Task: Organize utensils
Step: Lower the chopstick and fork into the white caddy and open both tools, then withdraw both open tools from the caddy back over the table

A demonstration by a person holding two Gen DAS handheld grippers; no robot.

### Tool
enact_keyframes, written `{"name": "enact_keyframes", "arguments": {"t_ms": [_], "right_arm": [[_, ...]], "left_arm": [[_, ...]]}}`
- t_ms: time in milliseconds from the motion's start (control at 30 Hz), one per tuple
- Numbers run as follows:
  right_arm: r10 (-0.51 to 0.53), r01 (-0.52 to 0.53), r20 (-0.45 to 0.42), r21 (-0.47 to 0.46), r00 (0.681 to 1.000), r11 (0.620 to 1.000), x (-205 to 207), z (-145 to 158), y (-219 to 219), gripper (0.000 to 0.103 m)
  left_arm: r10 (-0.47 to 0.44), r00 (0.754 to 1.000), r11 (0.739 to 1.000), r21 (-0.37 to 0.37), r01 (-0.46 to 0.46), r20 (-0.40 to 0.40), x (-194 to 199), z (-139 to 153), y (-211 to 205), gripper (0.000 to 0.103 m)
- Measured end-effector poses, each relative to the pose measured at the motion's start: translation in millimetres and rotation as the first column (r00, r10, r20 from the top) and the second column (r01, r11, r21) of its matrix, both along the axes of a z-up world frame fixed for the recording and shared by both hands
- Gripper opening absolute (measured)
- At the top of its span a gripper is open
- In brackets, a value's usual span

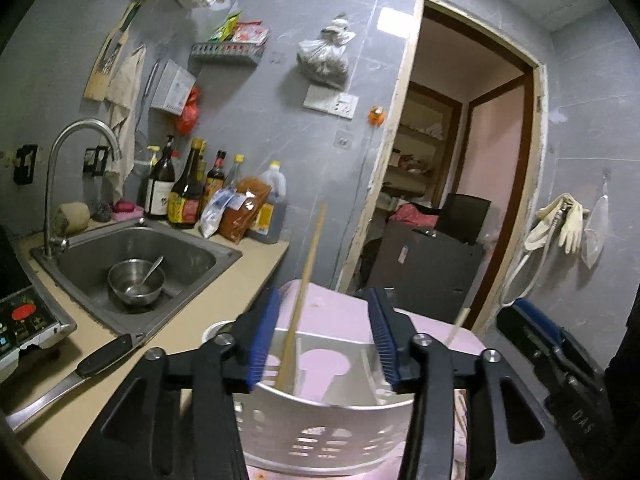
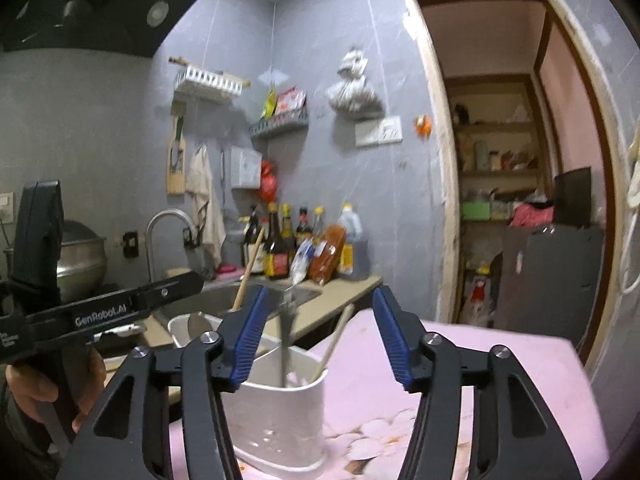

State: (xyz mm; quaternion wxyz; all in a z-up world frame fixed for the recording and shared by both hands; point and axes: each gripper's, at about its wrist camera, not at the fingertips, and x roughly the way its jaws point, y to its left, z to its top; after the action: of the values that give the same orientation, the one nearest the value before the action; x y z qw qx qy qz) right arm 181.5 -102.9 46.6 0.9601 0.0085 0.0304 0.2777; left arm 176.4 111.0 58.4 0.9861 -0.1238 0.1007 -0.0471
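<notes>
A white slotted utensil holder stands on the pink table cover. My left gripper is open just above the holder. A long wooden stick stands in the holder and rises between the jaws, nearer the left pad; neither pad presses on it. A second, shorter wooden stick pokes up at the right. My right gripper is open over the holder. A blurred metal utensil and a wooden handle stand between its jaws, untouched.
Left of the table is a counter with a steel sink holding a bowl and spoon. A black-handled knife lies on the counter edge. Sauce bottles line the wall. A doorway opens behind the table.
</notes>
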Motion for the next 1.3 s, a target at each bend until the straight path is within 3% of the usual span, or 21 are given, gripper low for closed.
{"name": "enact_keyframes", "arguments": {"t_ms": [67,167,233,300,500,733,933,1100,1300], "right_arm": [[-0.025,0.025,0.021,0.000,0.999,1.000,-5,5,-10,0.081],[-0.089,0.088,0.067,0.022,0.994,0.996,-18,14,-33,0.103],[-0.141,0.138,0.104,0.030,0.985,0.990,-28,19,-49,0.103],[-0.179,0.177,0.123,0.028,0.976,0.984,-35,24,-63,0.103],[-0.227,0.228,0.112,0.010,0.967,0.974,-48,28,-101,0.103],[-0.293,0.297,0.070,-0.052,0.954,0.953,-58,18,-131,0.103],[-0.317,0.316,0.014,-0.115,0.948,0.942,-61,-2,-149,0.103],[-0.325,0.315,-0.035,-0.174,0.945,0.933,-57,-22,-157,0.103],[-0.322,0.292,-0.119,-0.219,0.939,0.931,-46,-42,-163,0.103]], "left_arm": [[-0.002,1.000,1.000,0.008,0.002,0.014,-4,5,-7,0.059],[-0.004,0.999,1.000,0.010,0.004,0.038,-11,10,-16,0.078],[-0.006,0.998,1.000,0.010,0.006,0.057,-16,13,-24,0.094],[-0.006,0.997,1.000,0.010,0.006,0.078,-21,17,-30,0.101],[-0.064,0.993,0.996,0.069,0.058,0.097,-33,22,-60,0.101],[-0.154,0.987,0.980,0.132,0.146,0.051,-34,13,-99,0.101],[-0.236,0.968,0.959,0.138,0.246,-0.080,-26,-10,-127,0.101],[-0.250,0.955,0.951,0.143,0.273,-0.162,-17,-31,-145,0.101],[-0.263,0.919,0.939,0.140,0.313,-0.293,-1,-54,-161,0.101]]}}
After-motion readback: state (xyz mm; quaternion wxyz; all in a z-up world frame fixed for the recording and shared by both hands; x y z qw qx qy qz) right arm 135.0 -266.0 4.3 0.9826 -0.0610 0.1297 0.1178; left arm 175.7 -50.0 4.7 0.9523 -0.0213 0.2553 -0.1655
